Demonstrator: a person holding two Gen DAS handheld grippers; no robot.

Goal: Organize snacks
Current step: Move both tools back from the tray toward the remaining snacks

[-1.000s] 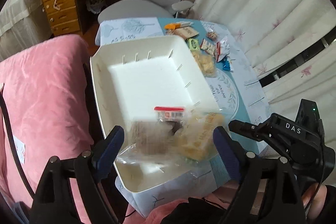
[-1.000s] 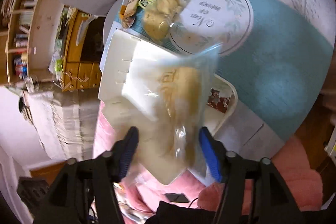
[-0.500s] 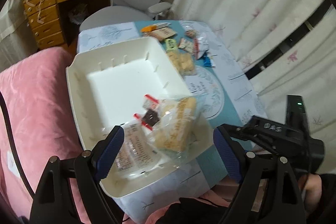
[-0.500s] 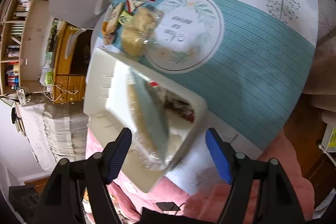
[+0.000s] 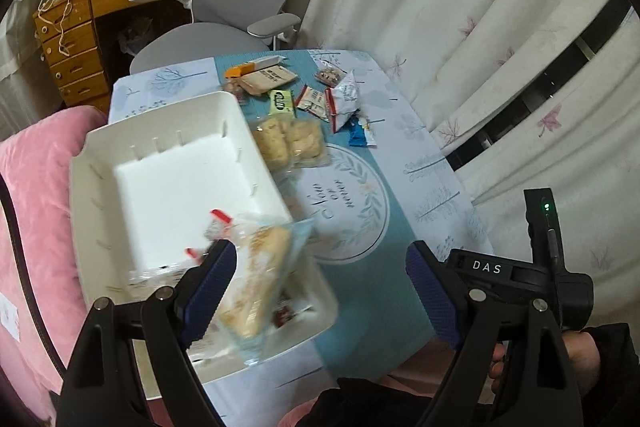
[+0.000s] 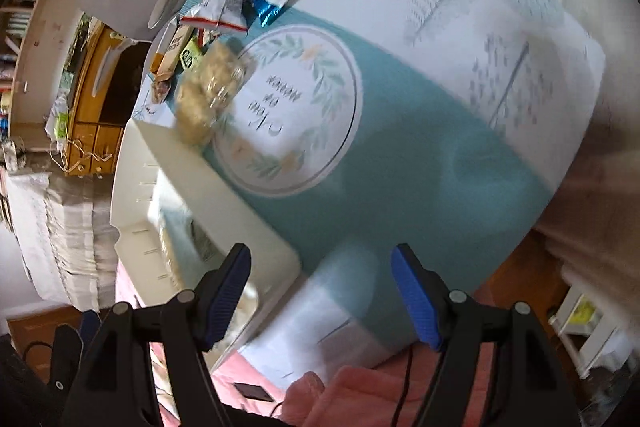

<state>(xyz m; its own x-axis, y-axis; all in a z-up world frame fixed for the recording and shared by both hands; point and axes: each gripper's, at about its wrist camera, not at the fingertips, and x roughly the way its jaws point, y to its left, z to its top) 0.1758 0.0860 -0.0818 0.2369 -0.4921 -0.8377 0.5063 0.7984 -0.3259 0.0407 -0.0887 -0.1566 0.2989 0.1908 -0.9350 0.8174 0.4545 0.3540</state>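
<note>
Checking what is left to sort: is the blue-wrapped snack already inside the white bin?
No, the blue-wrapped snack lies on the tablecloth, apart from the white bin.

We see a white, matt plastic rectangular tray [image 5: 160, 131] with smooth walls, resting on a smooth, printed teal-and-white tablecloth [image 5: 400, 163]. Inside the tray lies a glossy clear-film packet of pale rough crackers [image 5: 256, 279]. Beyond the tray, shiny foil and film snack wrappers [image 5: 340, 99] crinkle. Left of the tray sits soft pink fuzzy cloth [image 5: 36, 195]; behind it stands a varnished wooden desk [image 5: 80, 39].
</note>
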